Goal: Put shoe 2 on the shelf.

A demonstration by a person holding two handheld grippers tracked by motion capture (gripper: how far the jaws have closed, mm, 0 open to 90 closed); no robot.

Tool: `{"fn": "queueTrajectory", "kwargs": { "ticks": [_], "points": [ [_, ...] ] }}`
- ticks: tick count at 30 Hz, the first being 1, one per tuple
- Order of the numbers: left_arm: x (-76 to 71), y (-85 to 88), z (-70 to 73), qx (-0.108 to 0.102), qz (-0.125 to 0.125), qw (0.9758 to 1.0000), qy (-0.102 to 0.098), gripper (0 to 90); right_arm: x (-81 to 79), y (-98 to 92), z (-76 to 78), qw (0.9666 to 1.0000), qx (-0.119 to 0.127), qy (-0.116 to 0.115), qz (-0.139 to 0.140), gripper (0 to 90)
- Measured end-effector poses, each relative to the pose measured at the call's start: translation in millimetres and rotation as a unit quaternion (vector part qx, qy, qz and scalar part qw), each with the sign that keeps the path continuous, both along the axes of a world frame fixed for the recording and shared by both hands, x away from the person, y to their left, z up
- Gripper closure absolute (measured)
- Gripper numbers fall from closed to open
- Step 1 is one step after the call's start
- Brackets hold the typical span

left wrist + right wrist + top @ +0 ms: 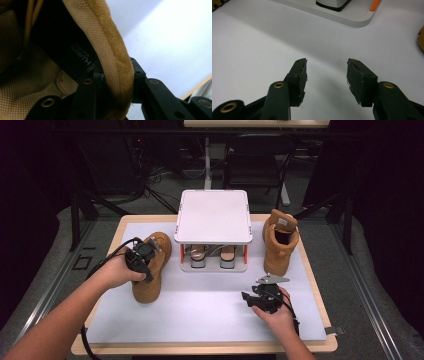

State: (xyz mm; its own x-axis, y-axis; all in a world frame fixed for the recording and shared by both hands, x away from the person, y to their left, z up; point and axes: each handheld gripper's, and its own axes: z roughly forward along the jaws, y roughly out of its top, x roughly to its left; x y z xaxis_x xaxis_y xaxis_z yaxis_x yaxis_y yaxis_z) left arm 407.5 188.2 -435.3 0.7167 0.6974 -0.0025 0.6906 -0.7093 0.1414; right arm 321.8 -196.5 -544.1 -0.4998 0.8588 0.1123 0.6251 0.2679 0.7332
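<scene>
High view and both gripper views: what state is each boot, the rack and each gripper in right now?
Left boot: lying tipped on the mat, collar clamped.
Left gripper: shut on the boot's collar rim.
Right boot: upright, untouched.
Right gripper: open, nothing between its jaws, low over the white mat.
Shoe rack: top shelf bare, sandals on lower shelf.

White print "HUANQIU", upside down, on boot lining (75, 58)

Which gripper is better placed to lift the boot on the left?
Left. The left gripper has its fingers on either side of that boot's collar; the right gripper is open over bare mat.
</scene>
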Motion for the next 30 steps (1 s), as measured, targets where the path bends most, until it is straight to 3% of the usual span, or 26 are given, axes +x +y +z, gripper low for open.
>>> {"fn": "queueTrajectory", "kwargs": {
  "ticks": [5, 12, 15, 25, 30],
  "points": [
    [-0.8, -2.3, 1.7, 0.012, -0.004, 0.9999, 0.004, 75.5, -0.1, -0.3, 0.3, 1.0, 0.003, -0.001, -0.001, 50.1],
    [-13.4, -5.7, 5.3, 0.009, -0.002, 0.9998, 0.02, 75.8, 0.1, -0.9, 0.5, 1.0, 0.003, 0.0, 0.001, 50.2],
    [-19.1, -9.7, 5.5, 0.002, -0.001, 0.9998, 0.018, 75.9, -0.4, 0.3, 1.0, 1.0, 0.002, -0.003, -0.001, 50.1],
    [-36.1, -13.7, 1.9, 0.007, -0.023, 0.9995, 0.02, 75.9, -0.6, -4.7, 10.7, 1.0, -0.001, 0.002, 0.007, 50.3],
    [-37.9, -6.0, 1.6, -0.01, -0.022, 0.9996, 0.014, 74.9, 3.3, -10.3, 17.9, 0.9995, -0.024, 0.012, 0.015, 50.6]
  ]
}}
